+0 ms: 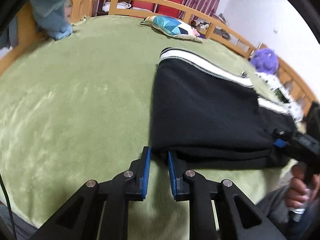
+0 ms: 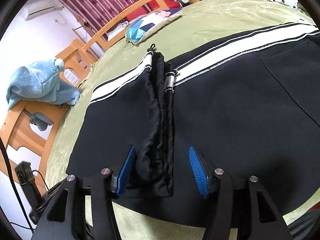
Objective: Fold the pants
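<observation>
The black fleecy pants (image 1: 210, 116), folded into a thick slab with a white side stripe edged in zigzag stitching, lie on the plush green blanket (image 1: 80, 100) at centre right of the left wrist view. The left gripper (image 1: 159, 158) sits at their lower-left corner with its 2 ribbed blue pads drawn close — whether cloth is pinched there is hard to make out. In the right wrist view the right gripper (image 2: 160, 166) stands released, jaws apart around a bunched fold — its far end cut off.
</observation>
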`<action>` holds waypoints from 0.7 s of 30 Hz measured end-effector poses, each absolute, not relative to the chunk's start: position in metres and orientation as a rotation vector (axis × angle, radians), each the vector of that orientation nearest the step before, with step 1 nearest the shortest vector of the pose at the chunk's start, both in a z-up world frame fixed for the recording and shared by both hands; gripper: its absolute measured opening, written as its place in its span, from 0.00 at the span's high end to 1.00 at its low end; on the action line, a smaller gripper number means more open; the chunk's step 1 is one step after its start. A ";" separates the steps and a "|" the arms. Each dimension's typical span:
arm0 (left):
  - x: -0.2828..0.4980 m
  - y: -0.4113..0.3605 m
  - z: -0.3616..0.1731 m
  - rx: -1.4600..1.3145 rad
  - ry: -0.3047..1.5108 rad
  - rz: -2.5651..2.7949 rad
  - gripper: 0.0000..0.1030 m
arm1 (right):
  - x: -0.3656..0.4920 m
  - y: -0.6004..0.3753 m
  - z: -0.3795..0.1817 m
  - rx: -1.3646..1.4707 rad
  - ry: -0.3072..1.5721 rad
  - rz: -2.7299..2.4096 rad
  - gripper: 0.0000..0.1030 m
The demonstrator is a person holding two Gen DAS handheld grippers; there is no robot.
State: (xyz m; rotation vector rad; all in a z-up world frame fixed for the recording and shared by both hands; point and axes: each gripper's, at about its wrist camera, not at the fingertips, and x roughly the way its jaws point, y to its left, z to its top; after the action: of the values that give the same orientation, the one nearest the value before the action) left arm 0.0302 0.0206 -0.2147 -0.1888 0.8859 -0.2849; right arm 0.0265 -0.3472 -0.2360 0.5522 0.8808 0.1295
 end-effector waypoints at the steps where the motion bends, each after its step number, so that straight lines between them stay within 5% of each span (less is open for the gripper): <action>1: 0.028 0.022 -0.213 -0.195 0.889 -0.283 0.83 | 0.026 -0.347 -0.236 0.547 0.882 0.129 0.46; 16: 0.020 0.022 -0.195 -0.182 0.875 -0.308 0.84 | 0.108 -0.333 -0.254 0.544 0.929 0.133 0.39; 17: 0.022 0.021 -0.193 -0.187 0.875 -0.309 0.84 | 0.114 -0.329 -0.252 0.515 0.930 0.133 0.50; 18: 0.024 0.021 -0.191 -0.186 0.872 -0.304 0.84 | 0.118 -0.326 -0.251 0.494 0.941 0.144 0.83; 21: 0.030 0.019 -0.181 -0.166 0.857 -0.286 0.84 | 0.107 -0.340 -0.225 0.494 0.872 0.186 0.87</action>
State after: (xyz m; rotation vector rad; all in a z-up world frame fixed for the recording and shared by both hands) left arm 0.0297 0.0186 -0.1809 -0.1664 0.8569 -0.2860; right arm 0.1067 -0.3398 -0.2248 0.4941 0.8718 0.1860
